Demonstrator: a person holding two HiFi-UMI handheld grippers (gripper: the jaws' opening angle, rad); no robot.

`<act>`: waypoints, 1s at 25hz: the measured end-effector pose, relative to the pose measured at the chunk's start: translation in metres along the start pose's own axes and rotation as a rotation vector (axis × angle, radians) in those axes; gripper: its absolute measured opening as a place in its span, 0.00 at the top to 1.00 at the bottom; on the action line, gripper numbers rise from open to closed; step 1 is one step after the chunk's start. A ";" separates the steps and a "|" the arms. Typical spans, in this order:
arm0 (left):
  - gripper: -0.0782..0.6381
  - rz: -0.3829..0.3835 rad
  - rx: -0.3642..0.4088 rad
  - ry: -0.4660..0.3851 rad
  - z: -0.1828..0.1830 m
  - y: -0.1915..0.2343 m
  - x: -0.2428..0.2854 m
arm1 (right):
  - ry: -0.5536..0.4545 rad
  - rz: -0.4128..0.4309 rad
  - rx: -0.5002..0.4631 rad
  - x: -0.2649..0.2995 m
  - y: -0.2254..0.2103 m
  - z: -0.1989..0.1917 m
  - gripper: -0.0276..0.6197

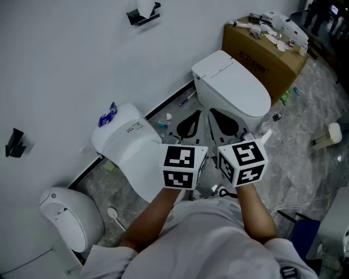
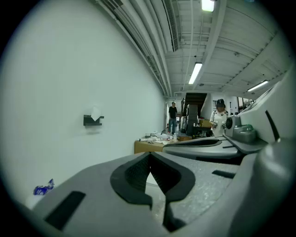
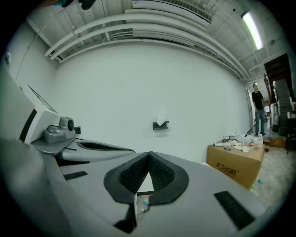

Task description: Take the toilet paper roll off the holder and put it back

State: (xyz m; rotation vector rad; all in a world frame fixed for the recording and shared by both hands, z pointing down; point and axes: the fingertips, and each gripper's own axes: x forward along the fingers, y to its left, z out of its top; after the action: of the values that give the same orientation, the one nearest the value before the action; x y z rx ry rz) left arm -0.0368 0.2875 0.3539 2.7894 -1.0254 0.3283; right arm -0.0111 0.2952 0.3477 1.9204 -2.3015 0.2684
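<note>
Forearms out front, left tongs and right tongs both closed on nothing, toilet paper roll in its holder.
Side by side, nearly touching, the two tools point over a white toilet, with a second toilet close on the left and a cluttered cardboard box further right against the wall. The black holder juts from that bare white wall, well apart from both tools, plain surface all round it. From the right tongs' view it sits just above the meeting jaw tips; from the left tongs' view, off to the left. Floor along the wall's foot is crowded.
</note>
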 end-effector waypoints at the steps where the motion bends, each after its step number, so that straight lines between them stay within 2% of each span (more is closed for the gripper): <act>1: 0.88 -0.003 -0.003 0.001 0.000 0.000 0.000 | 0.004 -0.002 0.002 0.001 0.000 -0.001 0.96; 15: 0.88 -0.002 -0.023 0.002 0.001 0.027 0.015 | 0.022 0.001 0.011 0.029 0.001 -0.002 0.95; 25: 0.88 -0.009 -0.014 0.004 0.008 0.040 0.052 | 0.016 -0.008 0.010 0.060 -0.026 0.005 0.95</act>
State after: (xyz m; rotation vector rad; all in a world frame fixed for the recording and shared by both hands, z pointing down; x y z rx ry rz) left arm -0.0233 0.2238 0.3621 2.7794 -1.0096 0.3238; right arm 0.0037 0.2322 0.3567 1.9244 -2.2864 0.2946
